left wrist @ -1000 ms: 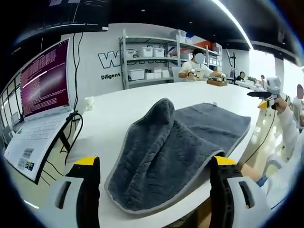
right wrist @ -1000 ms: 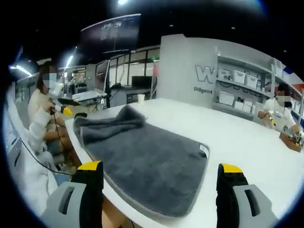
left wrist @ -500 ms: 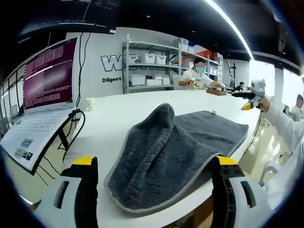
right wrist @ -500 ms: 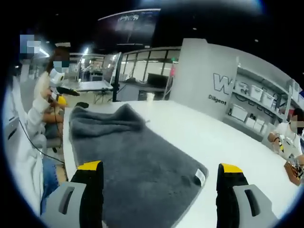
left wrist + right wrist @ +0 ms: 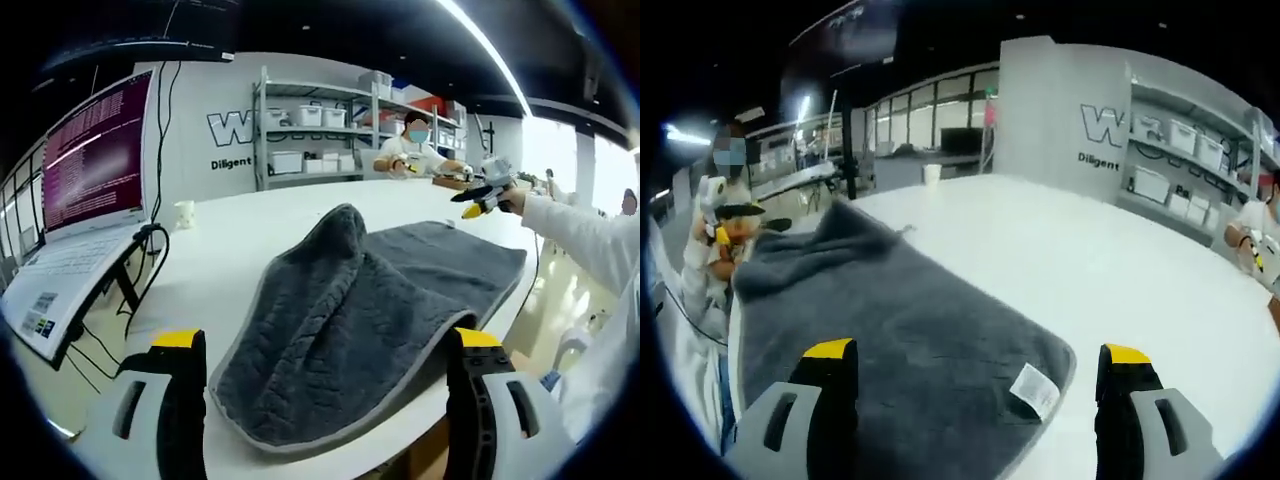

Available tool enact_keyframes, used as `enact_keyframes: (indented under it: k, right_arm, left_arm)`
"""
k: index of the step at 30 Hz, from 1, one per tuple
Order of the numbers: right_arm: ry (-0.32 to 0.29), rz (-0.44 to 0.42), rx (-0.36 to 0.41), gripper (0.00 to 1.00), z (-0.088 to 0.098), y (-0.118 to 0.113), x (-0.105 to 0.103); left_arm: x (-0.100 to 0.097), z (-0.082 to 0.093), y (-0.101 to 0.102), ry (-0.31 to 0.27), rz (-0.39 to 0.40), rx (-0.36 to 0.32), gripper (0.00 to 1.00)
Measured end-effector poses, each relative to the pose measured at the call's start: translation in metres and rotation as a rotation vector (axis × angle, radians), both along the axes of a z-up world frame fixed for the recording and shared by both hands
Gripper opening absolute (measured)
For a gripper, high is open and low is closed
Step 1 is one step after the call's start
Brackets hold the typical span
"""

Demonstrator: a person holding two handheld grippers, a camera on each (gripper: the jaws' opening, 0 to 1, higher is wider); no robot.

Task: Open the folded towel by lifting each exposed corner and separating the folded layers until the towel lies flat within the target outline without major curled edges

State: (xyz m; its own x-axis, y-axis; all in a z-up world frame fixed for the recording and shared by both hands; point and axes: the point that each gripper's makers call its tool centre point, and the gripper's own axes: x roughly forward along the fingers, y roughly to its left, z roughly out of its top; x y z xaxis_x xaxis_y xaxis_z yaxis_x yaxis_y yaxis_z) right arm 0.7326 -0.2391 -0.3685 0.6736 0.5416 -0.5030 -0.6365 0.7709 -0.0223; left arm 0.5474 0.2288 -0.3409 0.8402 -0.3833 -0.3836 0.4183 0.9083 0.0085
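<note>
A big white table (image 5: 250, 225) holds a grey towel (image 5: 350, 320). In the left gripper view the towel lies near the front edge of the table, and one part of it is bunched up into a soft hump in the middle. The rest spreads flat toward the far side. In the right gripper view the towel (image 5: 890, 350) lies flat close to the camera, with a crumpled part at its far end.

By the wall stands a metal shelf rack (image 5: 310, 125). White bins (image 5: 312, 117) sit on its shelves, and I cannot tell what is in them. The wall behind has big letters starting with "W" and smaller dark words starting with "Diligent" (image 5: 232, 162). A laptop (image 5: 75, 215) stands open at the left of the table, with a purple screen full of tiny writing too small to read. A small white cup (image 5: 185, 214) sits on the table past it.

A little white tag (image 5: 1034, 388) is sewn on the towel's near corner. Its writing is too small to read.

The left gripper (image 5: 325, 345) has its jaws wide apart over the near edge of the towel, holding nothing. The right gripper (image 5: 980, 355) also has its jaws wide apart above the towel, holding nothing.
</note>
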Motion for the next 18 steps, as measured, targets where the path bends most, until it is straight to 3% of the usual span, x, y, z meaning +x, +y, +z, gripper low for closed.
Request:
enact_keyframes:
  k: [10,14,18]
  right_arm:
    - [0.154,-0.048,0.036,0.99,-0.040,-0.007,0.033]
    - [0.189,-0.063,0.079,0.98,-0.047,-0.005,0.035]
    - [0.188,-0.087,0.101,0.91,-0.051,-0.005,0.038]
  left_arm:
    - [0.001,-0.005,0.003,0.001,-0.005,-0.008,1.00]
    - [0.002,-0.008,0.004,0.007,-0.004,-0.007,1.00]
    - [0.003,-0.010,0.001,0.010,-0.019,-0.017,1.00]
